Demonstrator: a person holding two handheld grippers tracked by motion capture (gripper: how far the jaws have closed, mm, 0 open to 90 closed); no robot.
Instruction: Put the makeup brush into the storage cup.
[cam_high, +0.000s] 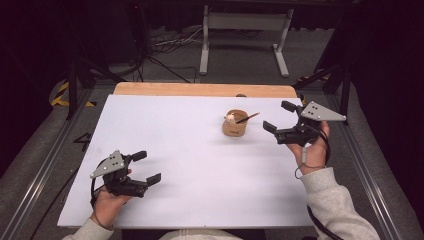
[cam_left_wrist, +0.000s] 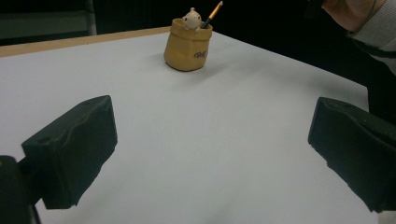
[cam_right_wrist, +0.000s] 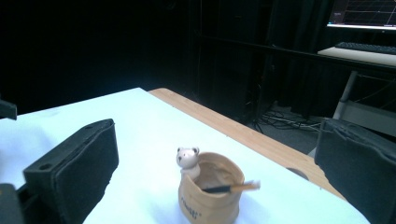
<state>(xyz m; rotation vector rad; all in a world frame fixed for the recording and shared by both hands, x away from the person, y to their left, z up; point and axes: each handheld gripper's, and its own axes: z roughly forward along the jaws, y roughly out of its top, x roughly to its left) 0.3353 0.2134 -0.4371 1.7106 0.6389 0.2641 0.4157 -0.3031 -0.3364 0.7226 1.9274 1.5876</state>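
Observation:
A small tan sack-shaped holder with a little bear figure on its rim stands on the white table, right of centre. A pencil leans inside it, its end sticking out to the right. My right gripper hovers just right of the holder, jaws wide apart, nothing between them. In the right gripper view the holder and pencil sit low between the jaws. My left gripper rests open near the front left. The left gripper view shows the holder far ahead.
A wooden strip borders the table's far edge. Beyond it stand a metal frame and loose cables on the floor. Rails run along both sides of the table.

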